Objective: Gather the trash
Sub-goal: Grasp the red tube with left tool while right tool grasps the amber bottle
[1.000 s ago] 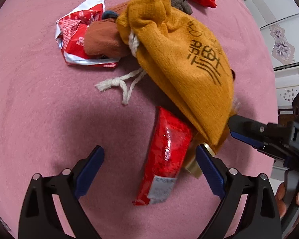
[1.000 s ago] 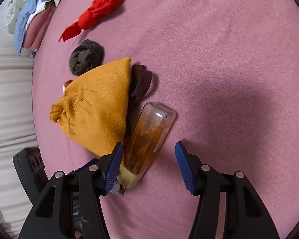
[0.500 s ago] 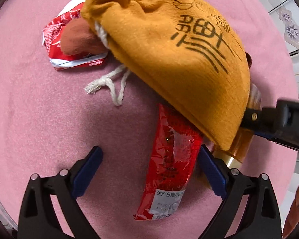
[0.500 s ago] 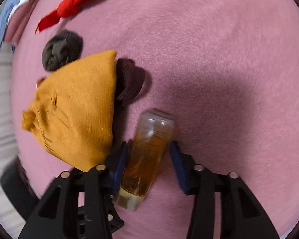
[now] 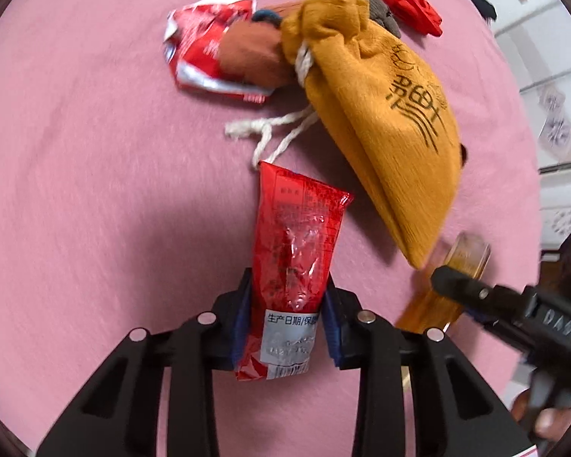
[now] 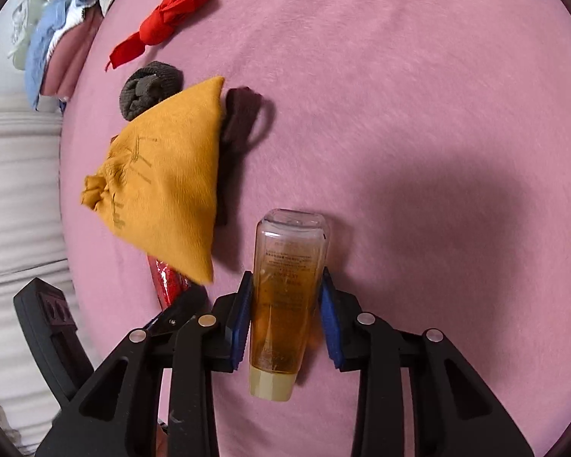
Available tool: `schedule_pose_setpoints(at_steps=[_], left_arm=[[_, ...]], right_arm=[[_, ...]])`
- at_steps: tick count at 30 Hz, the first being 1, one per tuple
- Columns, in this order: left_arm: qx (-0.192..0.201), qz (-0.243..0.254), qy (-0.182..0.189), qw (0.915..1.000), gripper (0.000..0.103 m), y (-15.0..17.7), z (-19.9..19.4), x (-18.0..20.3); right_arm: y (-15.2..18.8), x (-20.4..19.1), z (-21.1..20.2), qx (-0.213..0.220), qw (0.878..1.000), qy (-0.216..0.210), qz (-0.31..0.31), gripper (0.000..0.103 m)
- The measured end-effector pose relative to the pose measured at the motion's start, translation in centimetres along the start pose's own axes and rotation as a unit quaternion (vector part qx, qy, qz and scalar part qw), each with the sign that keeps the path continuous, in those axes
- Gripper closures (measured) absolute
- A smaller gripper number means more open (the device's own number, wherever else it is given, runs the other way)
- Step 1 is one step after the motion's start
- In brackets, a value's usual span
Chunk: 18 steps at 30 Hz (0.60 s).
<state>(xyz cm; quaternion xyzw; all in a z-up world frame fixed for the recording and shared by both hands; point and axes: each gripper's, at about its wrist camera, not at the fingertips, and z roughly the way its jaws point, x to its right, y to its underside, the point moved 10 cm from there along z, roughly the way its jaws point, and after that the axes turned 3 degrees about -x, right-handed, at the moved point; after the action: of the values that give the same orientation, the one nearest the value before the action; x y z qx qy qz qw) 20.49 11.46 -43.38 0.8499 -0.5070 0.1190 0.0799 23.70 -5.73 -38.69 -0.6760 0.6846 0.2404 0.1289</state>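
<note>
Both claws have closed: left claw (image 5: 287, 316) on red wrapper (image 5: 295, 243), right claw (image 6: 285, 316) on bottle (image 6: 287, 293).

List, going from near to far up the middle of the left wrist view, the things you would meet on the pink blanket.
Left gripper shut on the red snack wrapper → white drawstring cord → crumpled red-and-white wrapper. The orange pouch and brown cloth overlap, so they are left out.

Two red wrappers (image 5: 293, 251) (image 5: 205, 38), one bottle (image 6: 287, 297), one pouch (image 5: 384, 114), three socks (image 6: 148, 87).
</note>
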Motion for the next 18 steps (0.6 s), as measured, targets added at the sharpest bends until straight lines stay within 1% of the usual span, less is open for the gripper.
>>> schedule_pose_setpoints(at_steps=[1,2,5,7,9,11,14,16,18], left_arm=[[-0.002,-0.009,0.016,0.9998,0.071,0.6,-0.2,0.1],[-0.005,-0.015,0.024,0.9996,0.071,0.9,-0.2,0.1],[-0.011,-0.031,0.043,0.9985,0.071,3.0,-0.4,0.3],[-0.013,-0.034,0.05,0.9981,0.071,4.7,-0.5,0.8],[-0.012,-0.031,0.053,0.9981,0.071,5.3,-0.9,1.4],[-0.013,-0.031,0.063,0.9974,0.071,6.6,-1.4,2.2],[-0.015,-0.028,0.083,0.996,0.071,8.8,-2.6,4.8],[-0.016,-0.023,0.097,0.9949,0.071,8.9,-3.4,6.6],[-0.014,-0.012,0.1,0.9948,0.071,10.1,-3.9,8.4]], right_arm=[[0.3,0.2,-0.2,0.002,1.0,-0.003,0.0,0.071],[0.8,0.4,-0.6,0.004,1.0,-0.006,-0.001,0.071],[2.0,0.8,-1.5,0.009,1.0,-0.009,-0.014,0.072],[2.8,1.0,-2.6,0.015,1.0,-0.007,-0.026,0.072],[3.7,1.5,-3.9,0.024,0.999,-0.007,-0.031,0.072],[4.3,1.5,-4.9,0.032,0.999,-0.007,-0.037,0.073],[5.6,1.5,-6.7,0.045,0.998,-0.014,-0.035,0.073],[6.0,1.9,-7.6,0.054,0.998,-0.018,-0.03,0.073],[6.6,2.8,-8.9,0.067,0.997,-0.021,-0.023,0.073]])
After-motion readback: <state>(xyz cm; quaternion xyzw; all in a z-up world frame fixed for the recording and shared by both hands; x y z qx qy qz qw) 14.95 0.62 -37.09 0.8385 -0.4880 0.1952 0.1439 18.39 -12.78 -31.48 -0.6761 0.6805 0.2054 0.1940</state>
